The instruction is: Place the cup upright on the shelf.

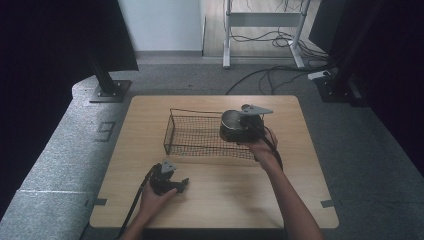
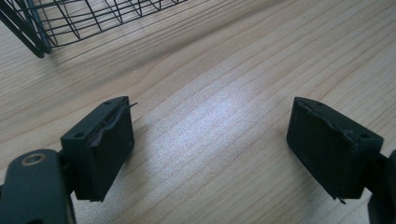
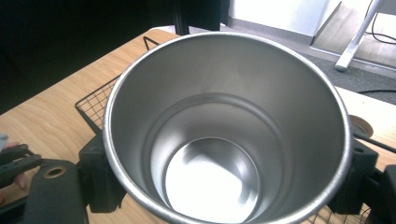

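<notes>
A shiny steel cup [image 1: 231,120] hangs upright over the right end of a black wire basket [image 1: 192,134] on the wooden table [image 1: 225,200]. My right gripper [image 1: 236,131] is shut on the cup. In the right gripper view the cup [image 3: 224,130] is empty, its fingers [image 3: 100,186] press on both sides of the wall, and the basket [image 3: 95,105] lies beneath. My left gripper [image 1: 180,184] rests on the table near the front left, open. In the left gripper view, my left gripper [image 2: 217,140] has bare wood between its jaws, and a basket corner [image 2: 42,32] lies beyond.
The table's front half is bare wood. Behind the table, on the floor, are black stand bases [image 1: 109,90], a white desk frame [image 1: 262,30] and loose cables [image 1: 280,75]. Grey floor surrounds the table.
</notes>
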